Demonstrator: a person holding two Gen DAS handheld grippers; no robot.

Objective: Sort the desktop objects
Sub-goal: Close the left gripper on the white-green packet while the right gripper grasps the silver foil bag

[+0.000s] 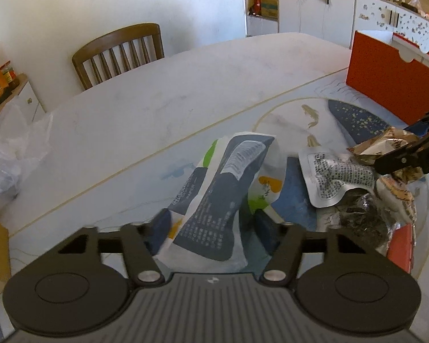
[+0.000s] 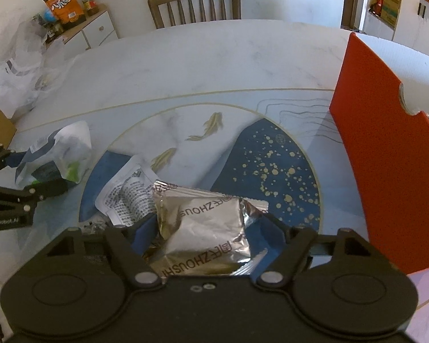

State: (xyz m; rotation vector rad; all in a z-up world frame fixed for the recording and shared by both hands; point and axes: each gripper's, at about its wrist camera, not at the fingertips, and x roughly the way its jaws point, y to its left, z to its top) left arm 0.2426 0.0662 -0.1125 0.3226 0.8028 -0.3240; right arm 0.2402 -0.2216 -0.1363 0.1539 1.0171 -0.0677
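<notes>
The left gripper (image 1: 211, 223) is clamped on a crumpled white and dark-blue tissue pack (image 1: 223, 197), its blue-padded fingers (image 1: 160, 228) pressing the pack from both sides, and the pack sticks out ahead of the claw over the marble table (image 1: 157, 94). Off to that claw's right, lying on the blue-and-gold painted mat (image 2: 271, 157), is a flat white sachet (image 1: 331, 177) covered in fine print, with a dark crinkled wrapper (image 1: 360, 217) just beside it and nearer the camera. The right gripper (image 2: 203, 228) is pinching a silver foil packet (image 2: 203, 237), the foil bulging between the two fingers and folding back toward the claw's body. The white sachet sits just ahead and left of this claw, touching the foil's edge. Further left, the tissue pack shows in the other claw's grip. To the right of the right gripper stands an upright red box (image 2: 386, 143), close by; its wall has a notch cut in the top edge. Straight ahead of both claws, beyond the far table edge, stands a wooden chair (image 2: 194, 3), and clear plastic bags (image 2: 23, 57) are heaped at the far left.
</notes>
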